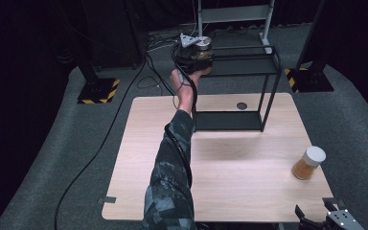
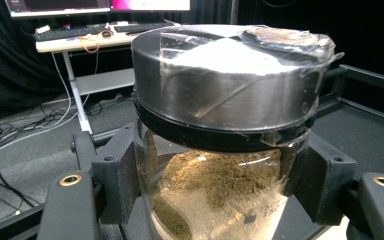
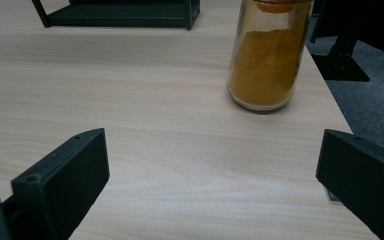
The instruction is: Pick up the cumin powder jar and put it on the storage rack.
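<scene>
From the high view, the left gripper (image 1: pixel 197 56) holds a jar of brown powder (image 1: pixel 204 53) up at the top shelf of the black rack (image 1: pixel 267 72), toward twelve o'clock of the table (image 1: pixel 220 167). The right gripper (image 1: pixel 333 221) waits at five o'clock, near a white-capped jar (image 1: pixel 309 163); its fingertips are cut off.

In the left gripper view the jaws clamp the jar's glass body (image 2: pixel 215 195) just under the taped lid (image 2: pixel 230 75). It looks rigid, slick, breakable and fairly weighty, so that grip seems sensible. Its base is hidden.

In the right gripper view the jaws gape wide, empty, the yellow jar (image 3: pixel 269 60) at one o'clock, its cap cropped.
</scene>
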### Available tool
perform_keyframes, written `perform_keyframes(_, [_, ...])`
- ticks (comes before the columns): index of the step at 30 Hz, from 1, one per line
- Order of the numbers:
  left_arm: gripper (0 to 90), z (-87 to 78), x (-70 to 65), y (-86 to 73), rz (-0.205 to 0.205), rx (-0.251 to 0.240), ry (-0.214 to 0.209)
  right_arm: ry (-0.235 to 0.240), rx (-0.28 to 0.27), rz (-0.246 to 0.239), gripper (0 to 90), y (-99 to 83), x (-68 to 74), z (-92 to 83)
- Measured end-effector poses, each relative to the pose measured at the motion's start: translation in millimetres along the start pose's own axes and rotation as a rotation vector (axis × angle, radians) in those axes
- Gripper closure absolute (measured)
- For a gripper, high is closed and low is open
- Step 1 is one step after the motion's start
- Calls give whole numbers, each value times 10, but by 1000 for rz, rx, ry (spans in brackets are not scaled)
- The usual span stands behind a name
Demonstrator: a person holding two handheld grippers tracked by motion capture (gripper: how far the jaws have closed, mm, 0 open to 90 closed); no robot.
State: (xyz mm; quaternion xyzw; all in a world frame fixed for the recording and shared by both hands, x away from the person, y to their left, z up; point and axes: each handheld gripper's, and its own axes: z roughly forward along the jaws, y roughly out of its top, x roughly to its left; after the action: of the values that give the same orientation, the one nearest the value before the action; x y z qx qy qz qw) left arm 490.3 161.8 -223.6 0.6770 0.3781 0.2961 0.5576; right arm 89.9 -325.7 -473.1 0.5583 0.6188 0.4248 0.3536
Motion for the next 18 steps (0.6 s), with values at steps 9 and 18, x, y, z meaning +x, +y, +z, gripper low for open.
perform_keyframes(9, [298, 0, -28, -58, -5, -23, 7, 16, -18, 13, 0, -15, -32, -17])
perform_keyframes(18, [292, -53, -48, -48, -16, -20, 13, 25, -19, 7, 0, -17, -17, -5])
